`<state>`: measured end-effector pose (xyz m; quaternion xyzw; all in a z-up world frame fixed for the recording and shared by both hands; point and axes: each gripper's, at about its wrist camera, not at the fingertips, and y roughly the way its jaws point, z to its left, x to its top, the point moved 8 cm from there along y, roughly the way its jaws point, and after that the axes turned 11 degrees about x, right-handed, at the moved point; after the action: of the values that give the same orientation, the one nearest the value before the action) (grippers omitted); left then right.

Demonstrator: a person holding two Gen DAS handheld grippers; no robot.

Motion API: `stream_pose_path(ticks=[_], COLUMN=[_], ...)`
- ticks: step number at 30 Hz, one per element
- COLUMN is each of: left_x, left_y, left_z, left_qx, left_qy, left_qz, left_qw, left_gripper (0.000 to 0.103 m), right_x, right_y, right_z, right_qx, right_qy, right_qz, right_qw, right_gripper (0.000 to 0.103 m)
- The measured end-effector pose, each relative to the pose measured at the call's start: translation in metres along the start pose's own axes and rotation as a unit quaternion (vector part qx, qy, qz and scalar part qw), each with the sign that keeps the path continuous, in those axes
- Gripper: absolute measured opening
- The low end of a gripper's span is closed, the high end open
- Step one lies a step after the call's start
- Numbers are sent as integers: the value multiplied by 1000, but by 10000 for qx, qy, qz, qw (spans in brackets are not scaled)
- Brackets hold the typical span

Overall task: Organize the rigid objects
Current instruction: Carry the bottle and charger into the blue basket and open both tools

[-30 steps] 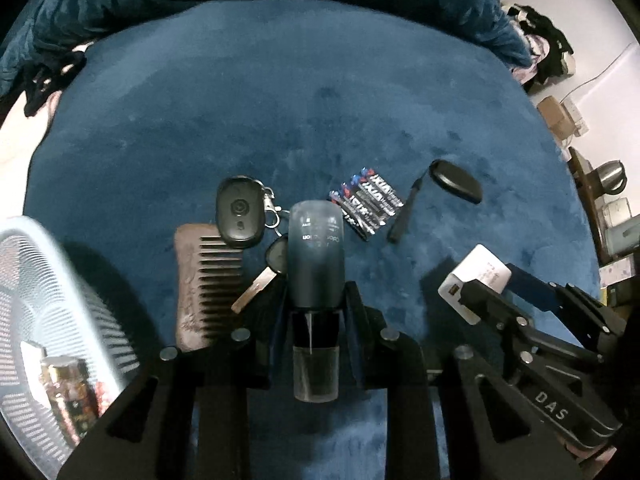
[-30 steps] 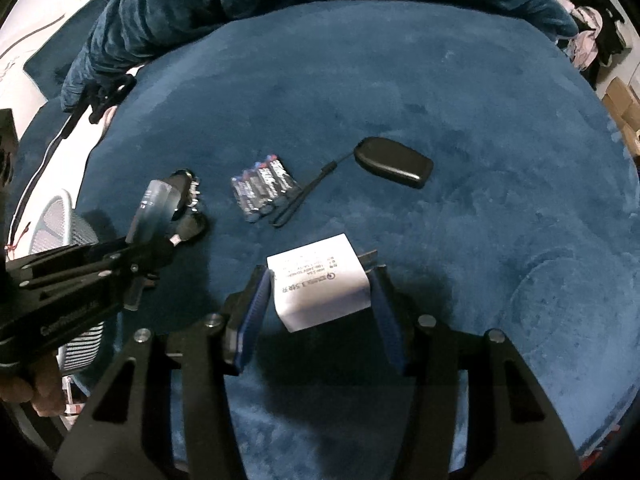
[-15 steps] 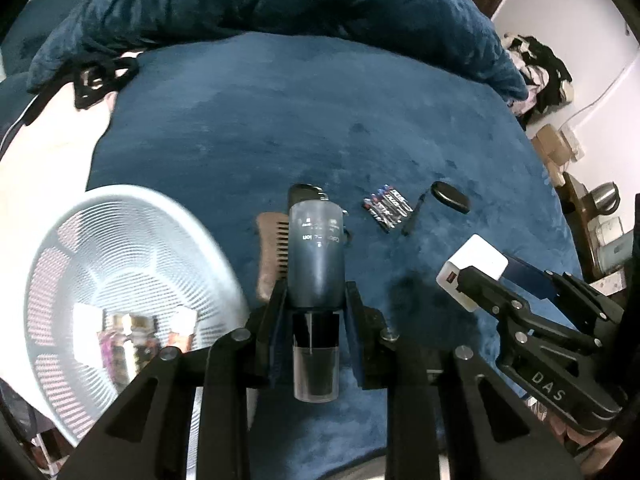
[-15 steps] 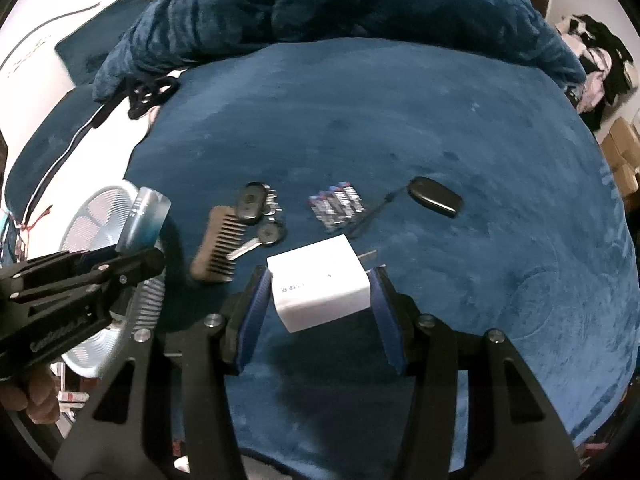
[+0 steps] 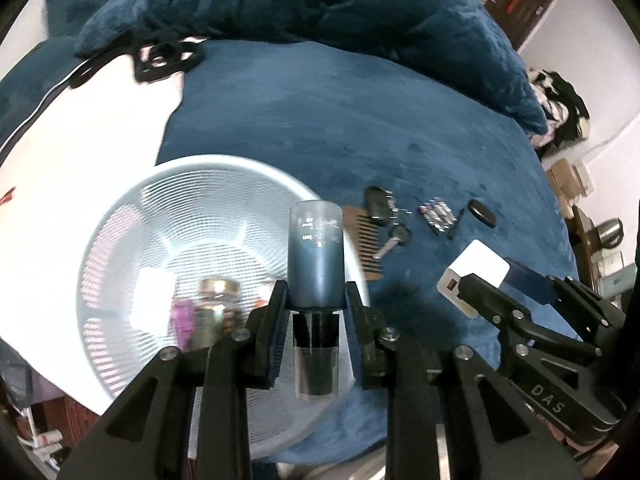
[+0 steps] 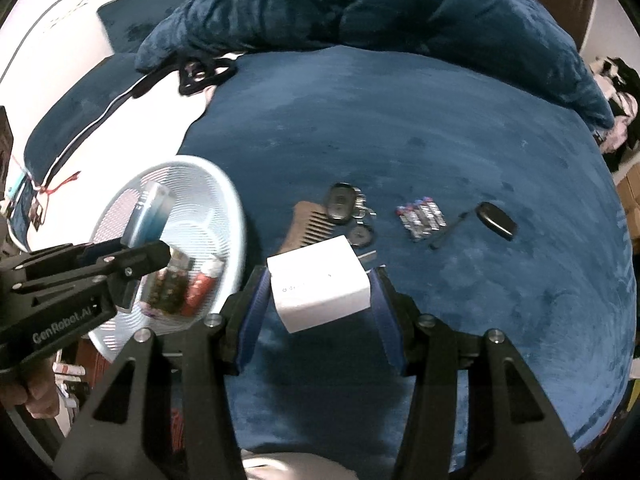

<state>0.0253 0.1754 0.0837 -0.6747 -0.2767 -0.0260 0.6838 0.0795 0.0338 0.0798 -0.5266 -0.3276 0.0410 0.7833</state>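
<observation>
My left gripper is shut on a blue translucent bottle and holds it above the white mesh basket. The basket holds a gold-capped jar and other small items. My right gripper is shut on a white charger block, held above the blue blanket. It also shows in the left wrist view. The left gripper and bottle show over the basket in the right wrist view.
On the blue blanket lie a wooden comb, a black key fob with keys, a pack of batteries and a black oval device with a strap. A rumpled blue duvet lies behind.
Both grippers have risen and pulled back. The left gripper has carried the bottle left, from above the comb and keys to above the basket. The right keeps the charger.
</observation>
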Motion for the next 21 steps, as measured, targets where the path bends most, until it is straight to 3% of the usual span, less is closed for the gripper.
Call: stream_pose_path(ticks=[9, 21], left_x=[-12, -24], left_y=[-3, -3], left_z=[64, 103], left_qx=[148, 168], left_qy=[-440, -727], left_qz=[59, 138], left_qw=[9989, 9971], left_gripper=[26, 26], right_x=[5, 0], right_y=[17, 34], right_z=[52, 91], right_qx=[118, 208], right_qy=[-364, -519], right_qz=[126, 326], right_qw=[9992, 9979], right_gripper=[52, 52])
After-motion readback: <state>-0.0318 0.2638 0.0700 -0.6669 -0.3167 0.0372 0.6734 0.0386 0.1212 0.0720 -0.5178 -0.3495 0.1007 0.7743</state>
